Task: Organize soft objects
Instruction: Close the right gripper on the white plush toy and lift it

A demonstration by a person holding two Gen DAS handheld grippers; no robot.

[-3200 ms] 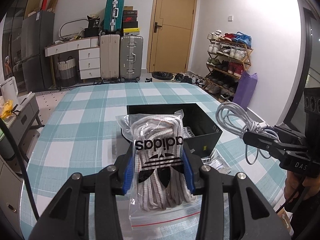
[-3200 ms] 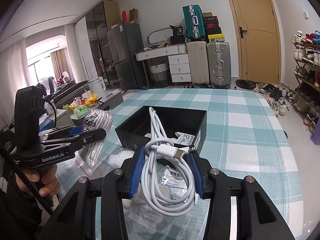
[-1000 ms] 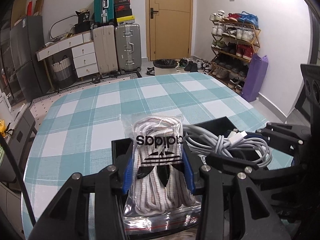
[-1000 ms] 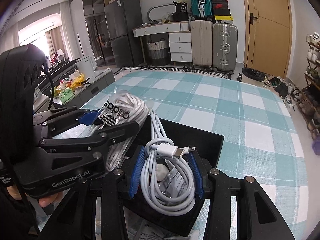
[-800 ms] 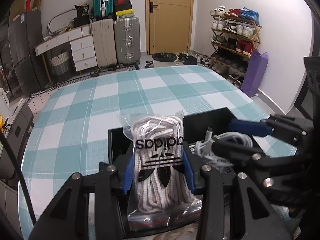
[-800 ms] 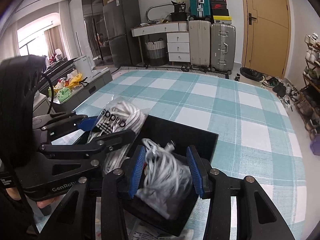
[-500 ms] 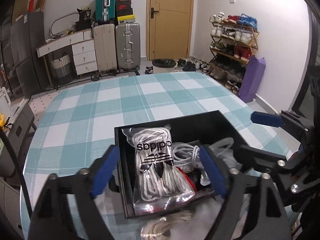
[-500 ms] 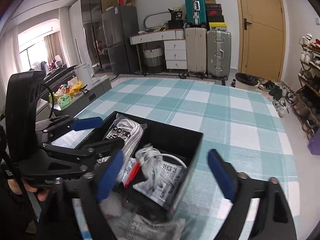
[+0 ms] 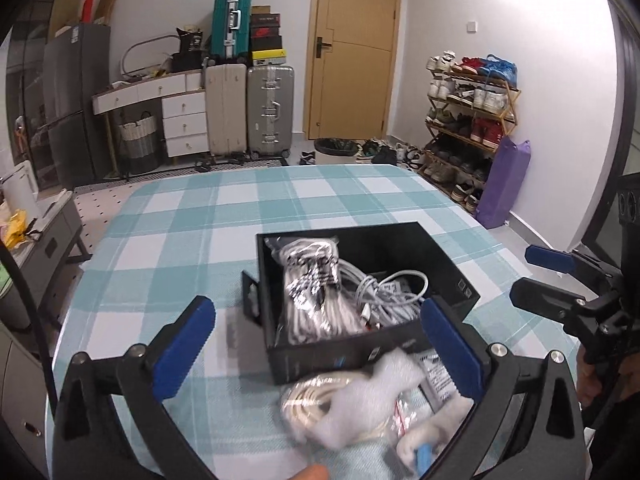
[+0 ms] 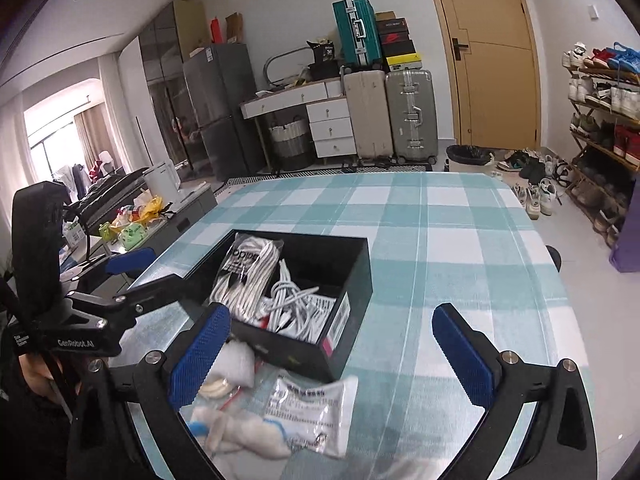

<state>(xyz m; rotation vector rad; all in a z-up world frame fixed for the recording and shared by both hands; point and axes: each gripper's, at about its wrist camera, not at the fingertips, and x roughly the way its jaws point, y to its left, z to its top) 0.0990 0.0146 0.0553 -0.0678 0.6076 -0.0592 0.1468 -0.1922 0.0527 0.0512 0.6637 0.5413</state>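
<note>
Inside the black box [image 9: 360, 354] on the checked tabletop [image 9: 168, 248] lie the bagged white laces [image 9: 310, 284] and, just to their right, the coiled white cable [image 9: 384, 298]; the right wrist view shows both too, the laces [image 10: 246, 276] toward the box's left wall and the cable [image 10: 294, 304] beside a flat printed packet in the same box [image 10: 298, 354]. Both items sit ahead of the grippers and beyond their fingertips, untouched. The left gripper [image 9: 320, 346] has just been opening and its jaws now stand wide apart with nothing pressed between the blue pads; the box's near wall merely shows through the gap. The right gripper [image 10: 330, 354] has likewise just been opening, its jaws spread wide and empty, the box's near corner visible between them.

On the near side of the box, loose soft things lie on the tabletop: a blurred white foam piece and a pale coiled cord [image 9: 320, 404] in the left view, a clear printed packet [image 10: 310, 410] and white padding in the right view. Motion blur hides their detail, and the gripper bodies cut off their lower edges. A fingertip [image 9: 310, 472] shows at the bottom edge of the left view.
</note>
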